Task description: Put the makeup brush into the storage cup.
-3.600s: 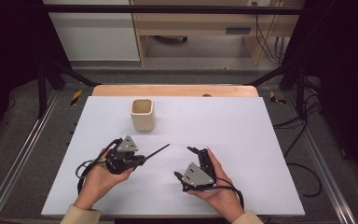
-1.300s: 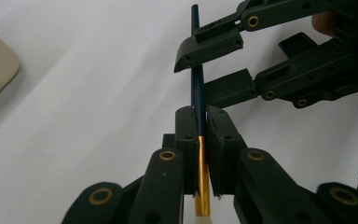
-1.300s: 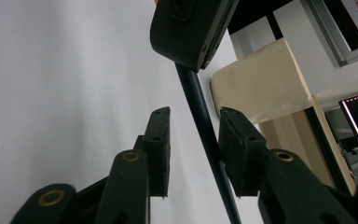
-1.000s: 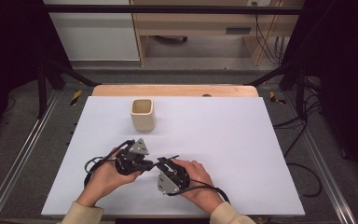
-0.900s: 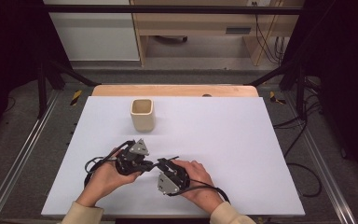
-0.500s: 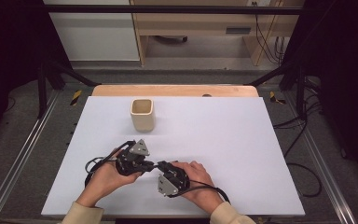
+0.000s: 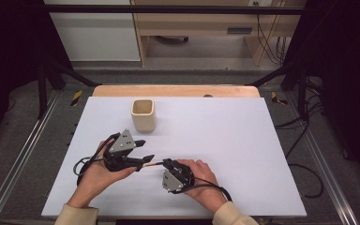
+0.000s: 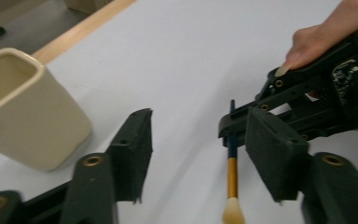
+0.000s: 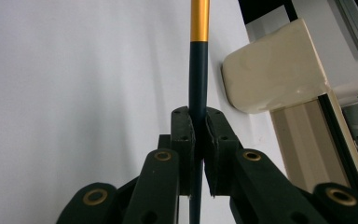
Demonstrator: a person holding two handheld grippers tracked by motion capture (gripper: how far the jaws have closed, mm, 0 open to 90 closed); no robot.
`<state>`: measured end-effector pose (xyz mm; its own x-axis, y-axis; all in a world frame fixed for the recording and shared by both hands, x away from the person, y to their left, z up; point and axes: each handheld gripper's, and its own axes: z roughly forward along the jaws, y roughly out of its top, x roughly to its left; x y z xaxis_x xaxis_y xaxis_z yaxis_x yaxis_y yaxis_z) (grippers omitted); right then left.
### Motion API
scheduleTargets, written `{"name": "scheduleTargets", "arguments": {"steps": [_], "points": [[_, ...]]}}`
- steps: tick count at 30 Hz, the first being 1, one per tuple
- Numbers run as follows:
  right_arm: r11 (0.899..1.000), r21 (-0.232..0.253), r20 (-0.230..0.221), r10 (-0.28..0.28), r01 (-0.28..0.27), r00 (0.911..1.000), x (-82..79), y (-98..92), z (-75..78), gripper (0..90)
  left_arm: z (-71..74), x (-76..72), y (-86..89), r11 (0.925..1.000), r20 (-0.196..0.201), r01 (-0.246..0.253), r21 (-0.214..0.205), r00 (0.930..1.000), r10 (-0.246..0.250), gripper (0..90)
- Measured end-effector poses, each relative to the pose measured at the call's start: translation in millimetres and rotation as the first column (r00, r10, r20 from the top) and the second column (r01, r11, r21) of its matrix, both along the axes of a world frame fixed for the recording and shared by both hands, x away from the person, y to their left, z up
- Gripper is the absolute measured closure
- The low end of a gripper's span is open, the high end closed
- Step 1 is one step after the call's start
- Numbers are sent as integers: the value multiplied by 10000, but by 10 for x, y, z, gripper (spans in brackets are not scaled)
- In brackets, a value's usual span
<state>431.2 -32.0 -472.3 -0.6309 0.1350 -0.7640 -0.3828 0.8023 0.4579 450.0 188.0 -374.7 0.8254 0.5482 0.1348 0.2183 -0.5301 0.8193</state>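
Observation:
A slim brush (image 7: 155, 164) with a dark handle, gold ferrule (image 8: 232, 170) and pale bristle tip lies level just above the white table, between the two grippers. My right gripper (image 7: 167, 163) is shut on its dark handle (image 9: 198, 70), and the pads press it from both sides (image 9: 198, 135). My left gripper (image 7: 146, 149) has just been opening and its jaws stand apart (image 8: 205, 163). The brush's bristle end sits between them, touching neither pad. A cream square cup (image 7: 143, 115) stands upright beyond the left gripper, also close at the left (image 8: 23, 112).
The white table sheet (image 7: 243, 140) has free room to the right and at the back. A wooden strip (image 7: 178, 90) runs along its far edge. Metal rails (image 7: 23, 154) and loose cables (image 7: 304, 131) flank the table.
The left gripper, shut on the brush's bristle end before, has opened and risen slightly. The right gripper has kept still with the handle in its grip.

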Motion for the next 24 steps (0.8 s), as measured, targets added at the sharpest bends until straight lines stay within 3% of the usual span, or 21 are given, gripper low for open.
{"name": "scheduleTargets", "arguments": {"steps": [2,7,20,24], "points": [[10000,8,12,-60,60,10000,10,-15,1,836,1,-5,33,9999,312,-147,-86,9994,150,255],[9996,163,-106,-234,236,9997,31,-45,7,836,1,17,103,9967,616,-632,-504,9959,662,125],[9979,381,-221,-518,526,9984,72,-123,28,835,-35,33,203,9945,727,-675,-800,9947,734,48],[9962,571,-315,-642,659,9974,93,-157,43,835,-38,29,244,9907,821,-724,-1149,9932,821,18]]}}
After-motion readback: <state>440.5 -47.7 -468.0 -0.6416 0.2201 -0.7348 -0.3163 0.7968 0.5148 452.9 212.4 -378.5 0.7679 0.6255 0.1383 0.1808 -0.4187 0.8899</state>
